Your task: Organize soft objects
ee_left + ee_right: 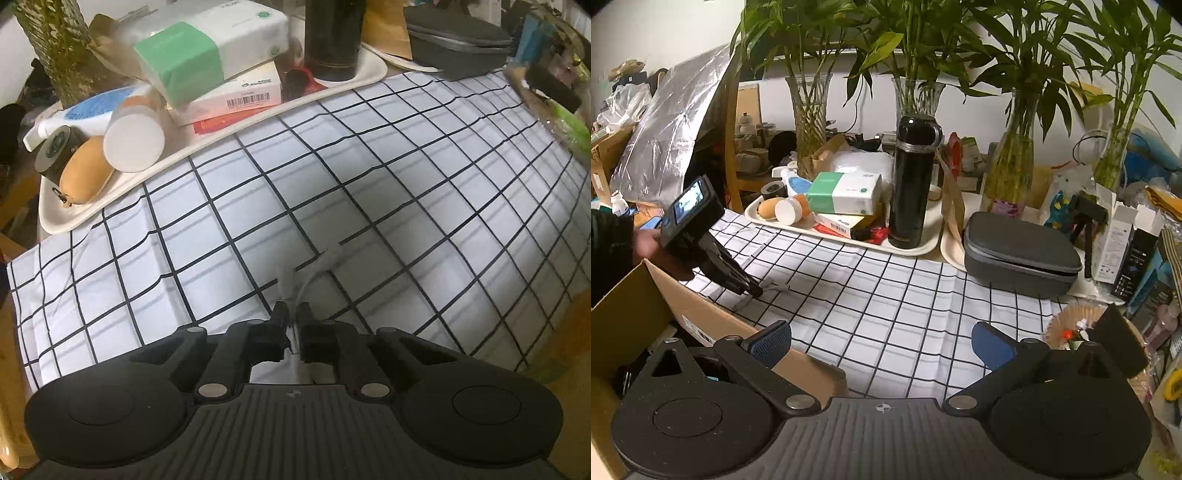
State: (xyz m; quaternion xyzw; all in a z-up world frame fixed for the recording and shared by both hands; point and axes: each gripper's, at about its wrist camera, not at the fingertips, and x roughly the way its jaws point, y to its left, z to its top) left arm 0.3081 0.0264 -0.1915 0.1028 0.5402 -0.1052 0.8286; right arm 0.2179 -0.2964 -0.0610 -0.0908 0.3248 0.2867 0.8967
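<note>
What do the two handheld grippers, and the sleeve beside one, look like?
Left gripper: all black, narrow fingers, round discs, ribbed grey base with a crosshair mark. A small screen sits on its back, beside a dark sleeve. Right gripper: same black body, blue textured pads.

The middle of the checked cloth [886,295] lies bare, leaving a broad stretch of counter free for a gripper. Behind it a cream tray [916,249] crowded with a tissue pack [846,194] and a tall black flask [912,181] walls off the back. A grey zip case [1019,251] blocks the right, and a cardboard box [701,314] hems in the near left.
</note>
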